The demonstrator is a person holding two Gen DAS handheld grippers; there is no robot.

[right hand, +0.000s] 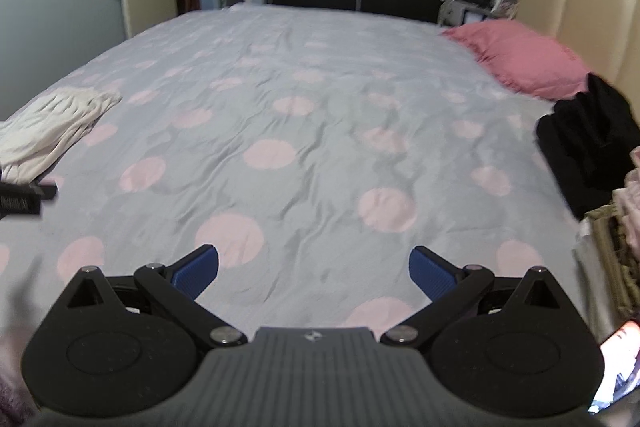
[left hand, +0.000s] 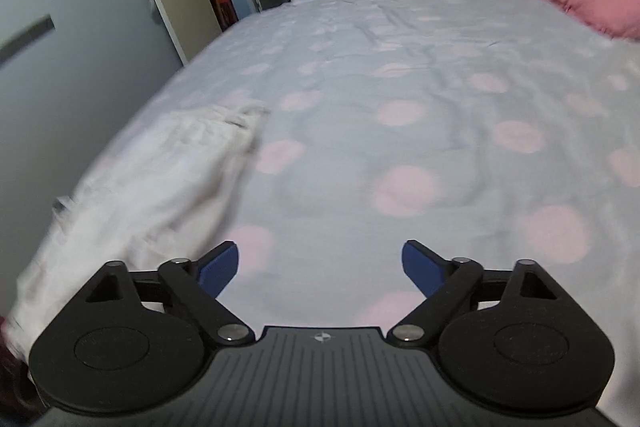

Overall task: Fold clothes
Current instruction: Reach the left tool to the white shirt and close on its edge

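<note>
Both tools hang over the bed (right hand: 320,131) with nothing between their fingers: my left tool (left hand: 320,267) has its blue pads spread wide, and my right tool (right hand: 314,271) is spread just as wide. Taking the pink pillow (right hand: 520,59) as landmark, the white garment (right hand: 52,131) lies far from it, at the opposite side edge of the bed, crumpled in soft ridges, not squared off. A black garment (right hand: 588,143) sits bunched just this side of the pillow, beside a basket (right hand: 612,251) heaped with pale laundry. I judge the wide middle of the bed serves as folding space, with tools held spread to take cloth.
</note>
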